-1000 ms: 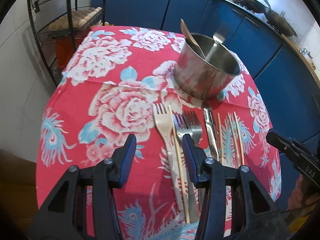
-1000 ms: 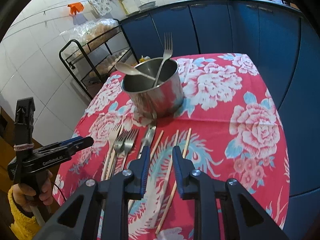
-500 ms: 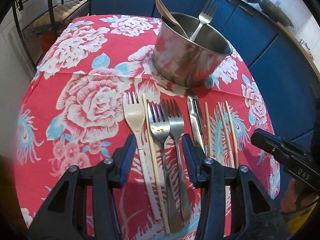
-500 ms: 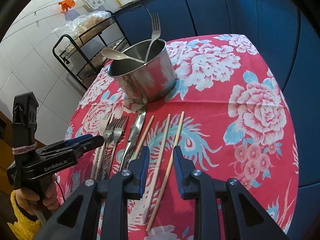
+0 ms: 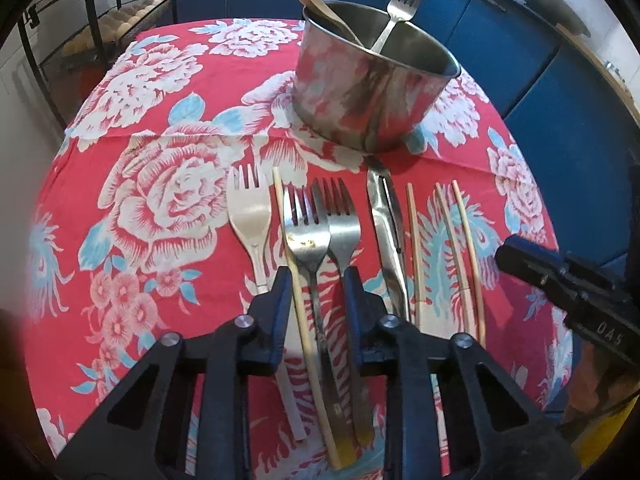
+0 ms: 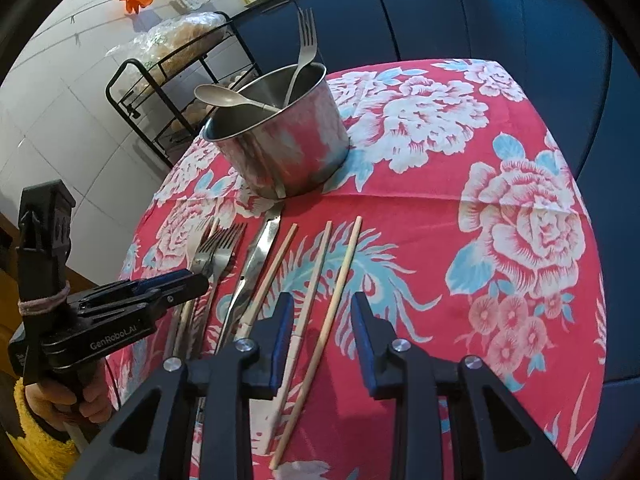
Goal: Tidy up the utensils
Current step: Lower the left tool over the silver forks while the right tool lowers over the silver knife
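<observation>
Left wrist view: left gripper [image 5: 316, 276] has its jaws apart, low over a red floral tablecloth [image 5: 160, 184], straddling the handles of two overlapping steel forks [image 5: 320, 220] and a pale chopstick [image 5: 298, 280] lying diagonally just left of them. No contact w/ the blue pads visible. A cream plastic fork [image 5: 250, 216] lies just left of the left finger. To the right: a steel knife [image 5: 386, 220], then three more chopsticks [image 5: 444, 240], all roughly parallel, tips toward a steel pot [image 5: 368, 92]. The pot stands upright behind the row w/ a spoon [image 5: 316, 4] and a fork [image 5: 396, 8] leaning inside. Right gripper [image 5: 560, 284] enters at the right edge; its opening can't be judged here.

Right wrist view: right gripper [image 6: 322, 312] is spread open just above the cloth [image 6: 500, 220]; two chopsticks [image 6: 328, 276] run between the fingers, nothing clamped. A third chopstick [image 6: 276, 264] and the knife [image 6: 260, 252] lie left of them, forks [image 6: 218, 248] further left. Left gripper [image 6: 176, 280] hovers over the fork handles. Pot [image 6: 284, 148] sits behind, near a black wire rack [image 6: 160, 92].
</observation>
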Demonstrator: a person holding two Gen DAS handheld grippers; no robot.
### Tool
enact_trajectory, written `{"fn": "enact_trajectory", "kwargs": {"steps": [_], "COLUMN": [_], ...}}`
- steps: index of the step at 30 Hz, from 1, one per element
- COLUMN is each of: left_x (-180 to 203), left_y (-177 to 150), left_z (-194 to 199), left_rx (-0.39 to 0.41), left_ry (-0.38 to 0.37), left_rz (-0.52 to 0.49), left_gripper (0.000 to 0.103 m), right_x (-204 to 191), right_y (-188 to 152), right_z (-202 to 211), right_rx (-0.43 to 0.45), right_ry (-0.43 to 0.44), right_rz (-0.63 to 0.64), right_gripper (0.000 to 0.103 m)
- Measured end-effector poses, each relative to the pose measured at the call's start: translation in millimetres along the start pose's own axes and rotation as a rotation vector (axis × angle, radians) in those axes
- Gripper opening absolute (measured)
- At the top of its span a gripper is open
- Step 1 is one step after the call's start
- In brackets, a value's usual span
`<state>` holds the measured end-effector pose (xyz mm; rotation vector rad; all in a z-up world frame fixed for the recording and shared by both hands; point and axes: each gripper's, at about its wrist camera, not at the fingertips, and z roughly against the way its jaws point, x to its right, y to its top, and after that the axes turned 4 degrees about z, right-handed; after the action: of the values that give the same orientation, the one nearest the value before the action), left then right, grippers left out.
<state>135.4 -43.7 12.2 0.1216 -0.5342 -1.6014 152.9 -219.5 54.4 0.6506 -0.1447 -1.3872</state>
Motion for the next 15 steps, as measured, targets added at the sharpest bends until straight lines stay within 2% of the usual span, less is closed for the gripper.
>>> {"fn": "enact_trajectory", "kwargs": {"steps": [7,9,12,15], "left_x": [7,7,3,1], "left_y": [7,10,11,7], "left_z": [-7,-9,-9,-6], "left_rx": [0.022,0.035,0.041,0.046], "left_ry": [0.027,0.013,-0.012,-0.008], "left_rz": [-0.025,-0.027,-0.003,-0.006], "left_gripper": [0.022,0.022,0.014,0.014], "right_x": [9,10,10,9], "right_y": [4,5,4,4], "right_z": [-6,-8,-10,-9], "right_rx": [-0.030,-0.041,-0.050,-0.047], "right_ry": [0.024,0.030,0.041,0.044], "right_rz": [-0.009,-0.018,-0.025,-0.030], "right_gripper": [0.033,0.033,0.033,0.033]}}
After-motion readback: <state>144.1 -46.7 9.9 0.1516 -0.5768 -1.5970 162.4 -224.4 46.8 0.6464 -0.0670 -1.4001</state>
